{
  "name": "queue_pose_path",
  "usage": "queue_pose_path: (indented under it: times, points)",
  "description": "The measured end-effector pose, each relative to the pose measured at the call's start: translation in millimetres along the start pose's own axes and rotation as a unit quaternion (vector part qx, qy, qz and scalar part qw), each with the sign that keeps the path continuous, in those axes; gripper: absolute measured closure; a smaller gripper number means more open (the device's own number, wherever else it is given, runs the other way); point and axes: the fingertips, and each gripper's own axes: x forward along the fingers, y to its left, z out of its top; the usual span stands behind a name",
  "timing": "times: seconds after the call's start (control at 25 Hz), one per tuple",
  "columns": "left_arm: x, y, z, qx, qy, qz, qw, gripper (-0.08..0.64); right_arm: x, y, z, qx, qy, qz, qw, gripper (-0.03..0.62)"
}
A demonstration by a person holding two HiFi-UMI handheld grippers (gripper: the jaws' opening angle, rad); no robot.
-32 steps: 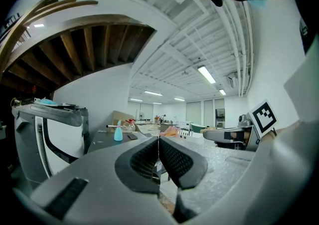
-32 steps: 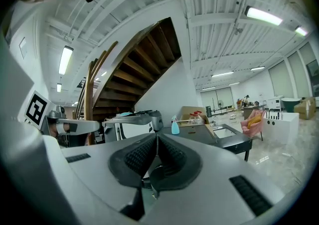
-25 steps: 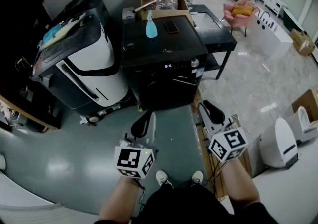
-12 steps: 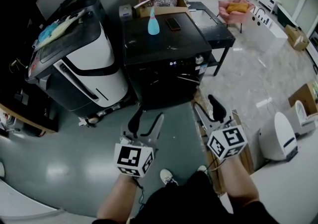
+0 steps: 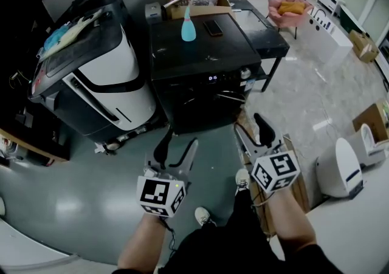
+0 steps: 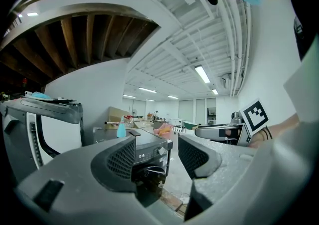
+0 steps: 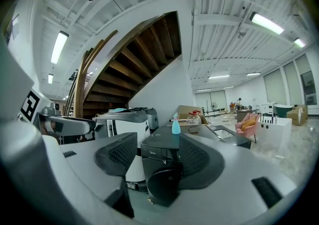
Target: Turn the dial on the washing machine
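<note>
Jaws of L gripper & R gripper open up wide, nothing btw them. One shoe steps fwd.

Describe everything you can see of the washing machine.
The washing machine is a black box standing upright on the floor, with a round front door. Its control strip has a small lit display and a silver dial at the right end. A blue bottle and a flat dark item rest on its top.
</note>
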Motion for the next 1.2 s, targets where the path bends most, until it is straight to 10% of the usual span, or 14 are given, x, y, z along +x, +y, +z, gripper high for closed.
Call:
queue_pose_path:
  times: [1.2]
  points:
    - [309, -3, -38, -0.028, 0.077, 0.080, 0.9934, 0.310, 205, -267, -86, -0.026, 0.087, 0.047, 0.995, 0.327]
